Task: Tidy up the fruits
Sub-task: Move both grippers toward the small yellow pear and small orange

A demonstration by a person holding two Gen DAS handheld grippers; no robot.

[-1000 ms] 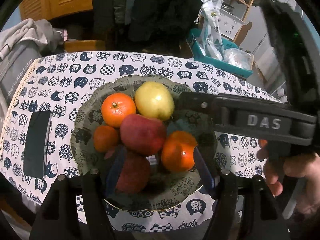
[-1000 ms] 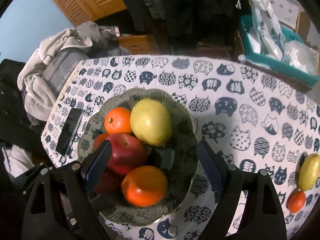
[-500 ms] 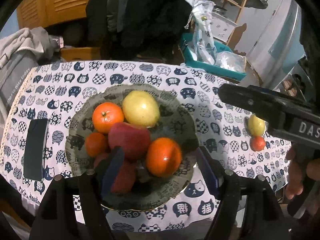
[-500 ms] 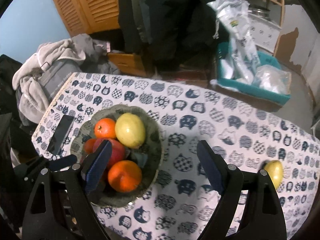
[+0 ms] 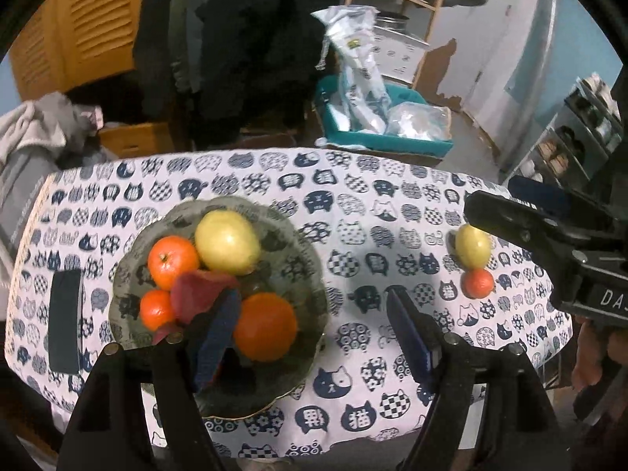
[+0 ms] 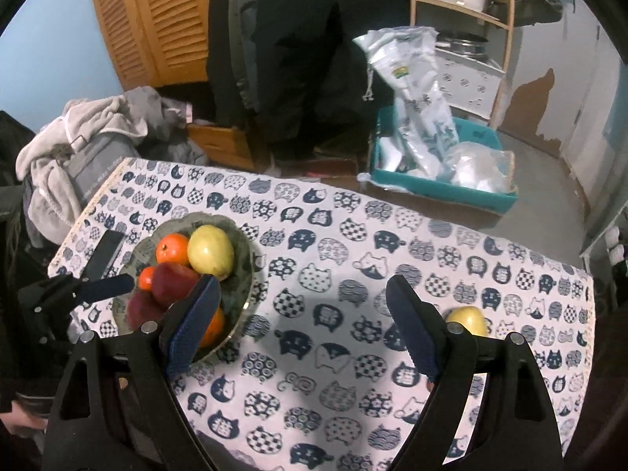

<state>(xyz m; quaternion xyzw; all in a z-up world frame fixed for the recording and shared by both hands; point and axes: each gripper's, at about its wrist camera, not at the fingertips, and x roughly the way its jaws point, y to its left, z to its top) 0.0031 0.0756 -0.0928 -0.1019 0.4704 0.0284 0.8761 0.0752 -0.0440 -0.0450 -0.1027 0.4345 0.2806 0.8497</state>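
Both tools tilt steeply down over the counter (image 6: 353,235), which is draped in a cat-print cloth. The left hand-held gripper (image 5: 314,329) has just been opening; its blue ribbed pads stand apart, holding nothing. The right hand-held gripper (image 6: 302,329) gapes wide, empty too. The scalloped glass bowl (image 5: 306,271), centre-left, holds smooth round fruit. A yellow pear (image 5: 473,245) touches a small orange (image 5: 477,282) at right.

A: What do you see lying on the cat-print tablecloth (image 6: 314,274)?
B: You see a dark phone (image 5: 64,320) flat near its left edge.
A: And behind the table?
B: A teal bin (image 6: 439,186) holding plastic bags (image 6: 416,90), grey clothes (image 6: 78,149) piled left, louvred wooden doors (image 6: 157,19).
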